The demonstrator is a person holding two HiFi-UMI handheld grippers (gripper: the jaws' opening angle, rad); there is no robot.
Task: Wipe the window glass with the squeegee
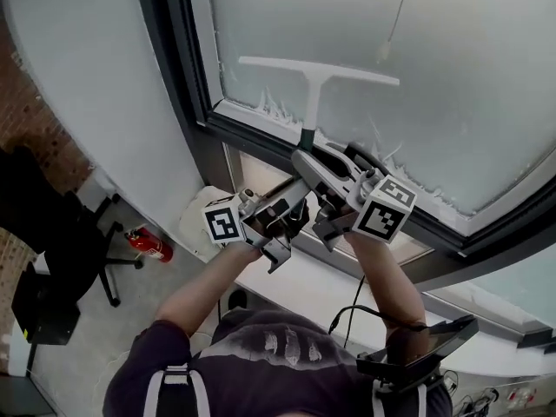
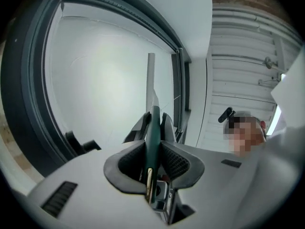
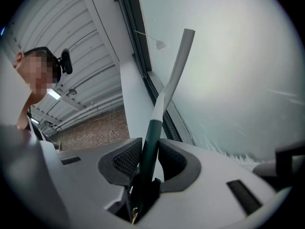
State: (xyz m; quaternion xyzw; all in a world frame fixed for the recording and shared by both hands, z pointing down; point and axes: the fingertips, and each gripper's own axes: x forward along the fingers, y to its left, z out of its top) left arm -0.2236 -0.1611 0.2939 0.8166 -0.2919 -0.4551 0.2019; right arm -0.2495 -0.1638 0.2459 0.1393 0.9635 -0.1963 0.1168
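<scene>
Filling the upper part of the head view, the wide, cloudy, film-covered window glass [image 1: 452,85] sits in a dark grey metal frame [image 1: 187,85], with ragged white streaks of foam [image 1: 276,109] along its lower edge. A black wheeled office chair [image 1: 82,263] stands on the floor far below at the left.

The squeegee [image 1: 311,85], a white T-shaped tool with a dark green handle, lies against the lower part of the pane, its crossbar roughly level and its stem running down towards the sill. Both tools grip the green handle just below the frame's bottom rail. The grey left gripper [image 2: 153,154] has its jaws pressed onto the handle from either side, the ribbed black pads [image 2: 174,162] touching it. The grey right gripper [image 3: 145,159] clamps the same handle a little further along, its pads [image 3: 125,162] tight against the green shaft, which leans to the right there.

A small red fire extinguisher [image 1: 149,244] lies on the floor beside the chair.
</scene>
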